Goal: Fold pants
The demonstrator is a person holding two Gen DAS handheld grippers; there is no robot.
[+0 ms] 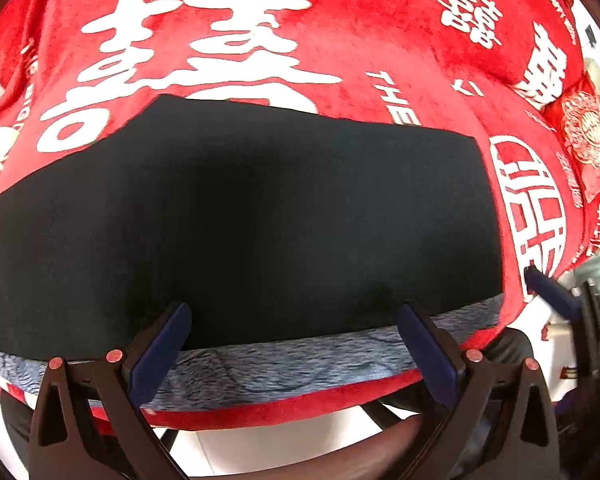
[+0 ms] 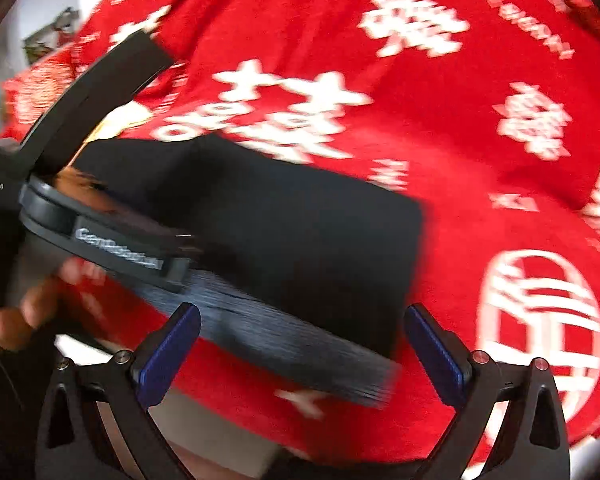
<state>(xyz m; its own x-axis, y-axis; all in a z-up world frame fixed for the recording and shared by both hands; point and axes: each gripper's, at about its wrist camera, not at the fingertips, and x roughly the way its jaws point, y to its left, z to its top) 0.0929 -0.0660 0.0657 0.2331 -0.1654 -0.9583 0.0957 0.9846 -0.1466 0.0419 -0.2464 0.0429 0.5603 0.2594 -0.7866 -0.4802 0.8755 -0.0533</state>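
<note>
While the black pants are lying flat on the red blanket with their grey waistband running sideways, the left gripper is hovering nearest, both grippers' fingers gaping wide and empty.

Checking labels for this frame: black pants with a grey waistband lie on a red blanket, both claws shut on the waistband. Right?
Not quite. Both wrist views show the claws open, jaws spread wide: the left claw straddles the grey waistband without pinching it, and the right claw is open too. The black pants do lie on the red blanket.
</note>
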